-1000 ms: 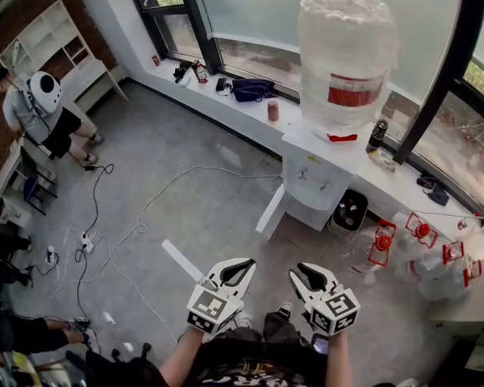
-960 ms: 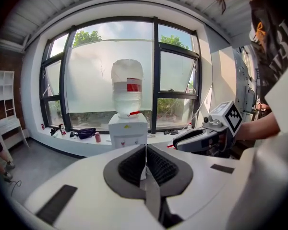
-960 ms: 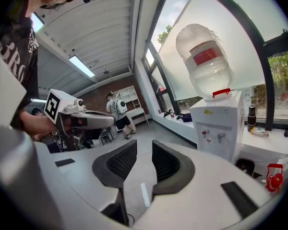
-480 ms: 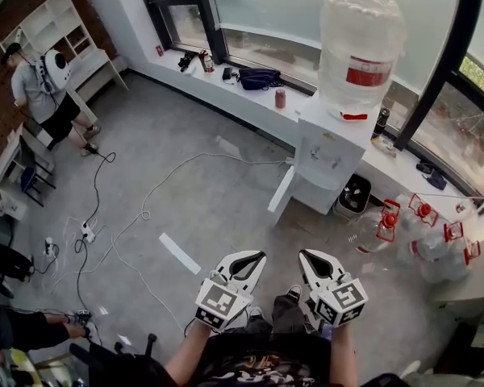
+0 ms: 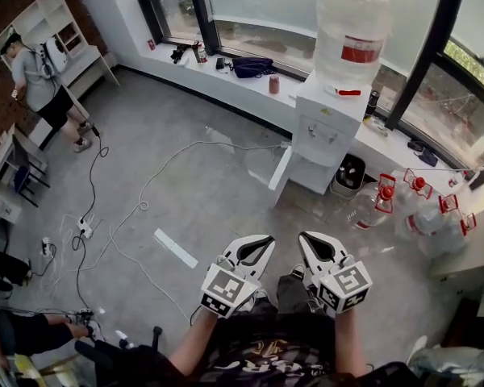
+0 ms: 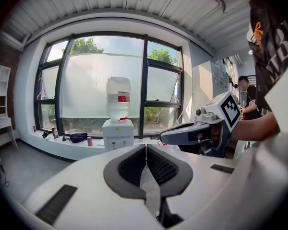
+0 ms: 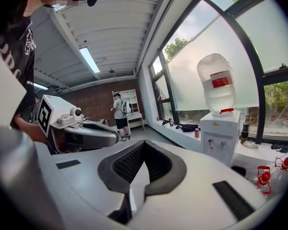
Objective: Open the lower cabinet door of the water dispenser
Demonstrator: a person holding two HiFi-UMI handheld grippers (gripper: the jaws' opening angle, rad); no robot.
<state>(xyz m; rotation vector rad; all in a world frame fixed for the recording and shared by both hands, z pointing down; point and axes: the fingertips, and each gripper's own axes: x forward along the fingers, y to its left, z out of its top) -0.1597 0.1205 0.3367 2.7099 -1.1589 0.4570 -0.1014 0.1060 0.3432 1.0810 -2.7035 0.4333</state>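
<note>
The white box-shaped water dispenser (image 5: pixel 327 131), carrying a clear bottle (image 5: pixel 351 27), stood at the window ledge (image 5: pixel 210 69), well apart from both grippers. The left gripper (image 5: pixel 264 240) and right gripper (image 5: pixel 305 237) were closed and empty. Unopened jaws could skid off its white lower door panel (image 5: pixel 280 180), apparently ajar, pushing it shut.

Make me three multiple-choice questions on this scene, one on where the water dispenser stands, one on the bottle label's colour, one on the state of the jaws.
1. The water dispenser stands: A mid-floor; B by the brick wall; C against the window ledge.
2. The bottle's label is: A blue; B red; C green.
3. The left gripper and right gripper have jaws: A shut, empty; B wide open; C shut on a cable.
Answers: C, it backs onto the ledge; B, the band is red; A, jaws meet, nothing between.
</note>
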